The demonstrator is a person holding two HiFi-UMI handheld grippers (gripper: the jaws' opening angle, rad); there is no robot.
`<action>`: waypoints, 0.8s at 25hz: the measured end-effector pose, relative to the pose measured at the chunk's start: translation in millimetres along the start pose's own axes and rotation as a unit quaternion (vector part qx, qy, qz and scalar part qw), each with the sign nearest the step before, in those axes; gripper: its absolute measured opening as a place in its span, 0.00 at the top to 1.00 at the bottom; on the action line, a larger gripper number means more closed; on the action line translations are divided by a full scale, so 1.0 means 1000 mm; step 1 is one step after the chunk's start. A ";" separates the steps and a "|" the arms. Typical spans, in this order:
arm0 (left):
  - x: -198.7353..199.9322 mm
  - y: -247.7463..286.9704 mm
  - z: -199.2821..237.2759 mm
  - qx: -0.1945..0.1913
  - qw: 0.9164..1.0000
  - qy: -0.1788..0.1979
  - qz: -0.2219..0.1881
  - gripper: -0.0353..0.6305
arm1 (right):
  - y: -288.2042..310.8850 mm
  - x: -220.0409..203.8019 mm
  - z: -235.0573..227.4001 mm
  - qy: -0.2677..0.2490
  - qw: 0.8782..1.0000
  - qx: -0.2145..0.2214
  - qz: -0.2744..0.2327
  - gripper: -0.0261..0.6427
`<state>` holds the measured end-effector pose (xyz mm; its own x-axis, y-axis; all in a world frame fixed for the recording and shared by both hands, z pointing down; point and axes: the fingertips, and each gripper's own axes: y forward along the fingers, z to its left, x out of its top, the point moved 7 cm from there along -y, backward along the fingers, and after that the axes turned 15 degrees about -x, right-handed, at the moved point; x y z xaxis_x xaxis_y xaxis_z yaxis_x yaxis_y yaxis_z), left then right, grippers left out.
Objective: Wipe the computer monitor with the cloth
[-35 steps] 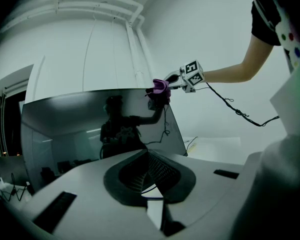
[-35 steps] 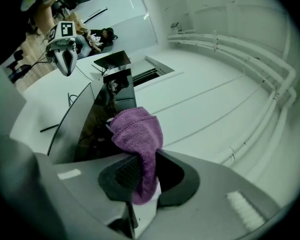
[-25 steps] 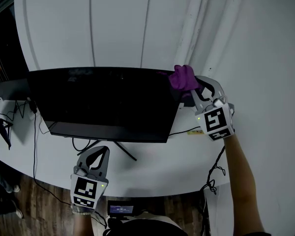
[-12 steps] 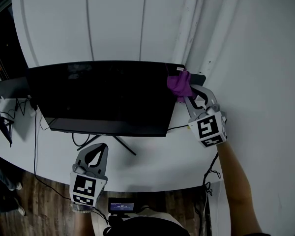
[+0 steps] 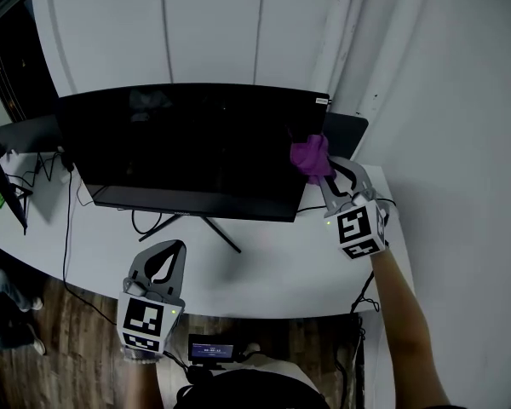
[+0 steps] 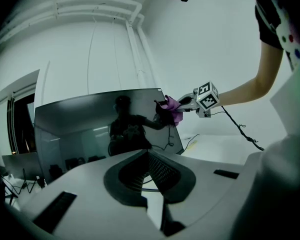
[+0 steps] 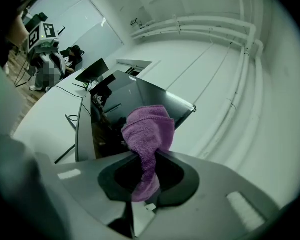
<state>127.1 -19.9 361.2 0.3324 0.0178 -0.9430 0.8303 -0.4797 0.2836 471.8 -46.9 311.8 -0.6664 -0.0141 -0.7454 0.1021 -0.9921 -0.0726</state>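
Cloth [image 7: 147, 129]: purple, knitted, bunched. One end is pinched between my right jaws and the rest bulges out past their tips. From the head view, the cloth [image 5: 310, 157] sits at the right edge of the monitor, about halfway up the screen, and looks pressed to the glass.

Monitor [image 5: 187, 147]: wide, dark, switched off, upright on a thin-legged stand [image 5: 206, 233]. The left gripper view shows its screen [image 6: 100, 129] reflecting a person and room lights, with the cloth [image 6: 172, 109] at its right border.

Right gripper [image 5: 326, 175]: raised to the screen with its jaws clenched on the cloth and its marker cube [image 5: 358, 228] behind them. My bare forearm runs down to the lower right.

Left gripper [image 5: 165, 247]: low, over the desk's near edge and well apart from the monitor. In its own view the jaws [image 6: 146, 153] are closed tip to tip with nothing between them.

Desk [image 5: 272, 271]: white, curved front edge.

Cables [image 5: 68, 220]: black, trailing from behind the monitor across the desk's left part.

Second screen [image 5: 21, 135]: dark, just beside the monitor's left end.

Wall [image 5: 213, 32]: white, with pipes [image 5: 351, 32] running up it at right.

Floor [image 5: 60, 331]: wood boards, below the desk edge.
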 end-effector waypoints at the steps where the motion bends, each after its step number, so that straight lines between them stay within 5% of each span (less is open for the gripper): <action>1: -0.001 -0.002 -0.001 0.002 1.000 0.000 0.002 0.94 | -0.001 -0.004 0.003 0.004 1.000 0.003 0.004 0.86; 10: -0.006 -0.019 -0.002 0.009 1.000 -0.004 0.018 0.94 | -0.016 -0.046 0.040 0.047 0.996 0.027 0.067 0.86; 20: -0.025 -0.029 -0.001 0.006 0.999 -0.014 0.031 0.94 | -0.031 -0.099 0.084 0.151 0.975 0.018 0.160 0.86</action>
<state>95.3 -5.3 377.0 0.3709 -0.0371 -0.9279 0.8029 -0.4894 0.3405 472.7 -24.7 443.7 -0.3573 -0.2909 -0.8875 0.2394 -0.9470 0.2140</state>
